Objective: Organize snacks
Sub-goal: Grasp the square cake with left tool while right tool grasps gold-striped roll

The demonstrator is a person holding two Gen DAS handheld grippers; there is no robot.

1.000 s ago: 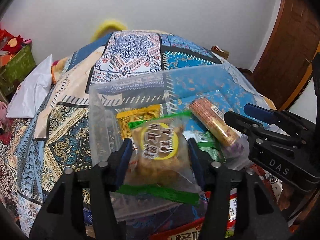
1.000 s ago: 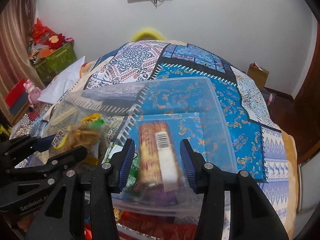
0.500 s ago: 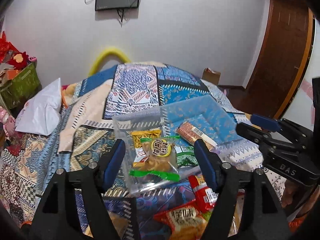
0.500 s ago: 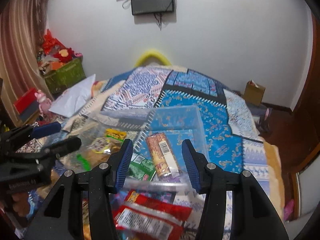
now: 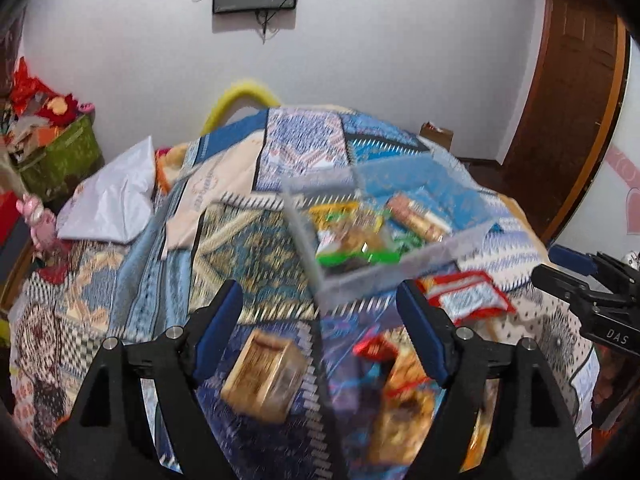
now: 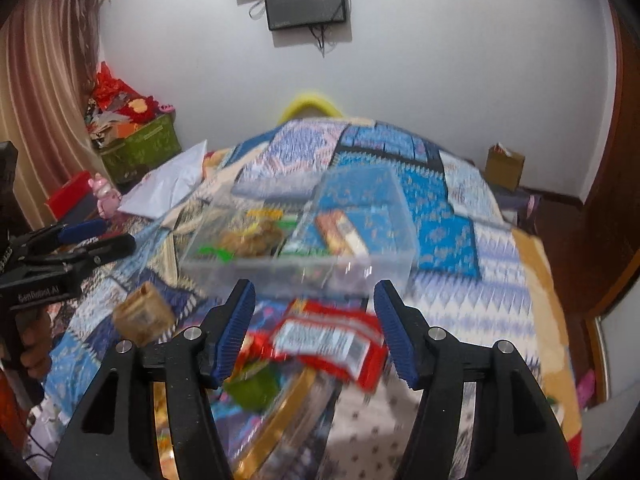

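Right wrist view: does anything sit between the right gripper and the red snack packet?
Nothing visible does. The red snack packet lies on the bedspread below the open right gripper, in front of the clear bin.

Snack packets (image 5: pixel 464 300) blurred, perhaps unreadable.

We see a clear glossy plastic bin (image 6: pixel 372 196) on patterned cloth bedspread (image 6: pixel 452 236); beside it, a shiny foil red packet (image 6: pixel 332 340).
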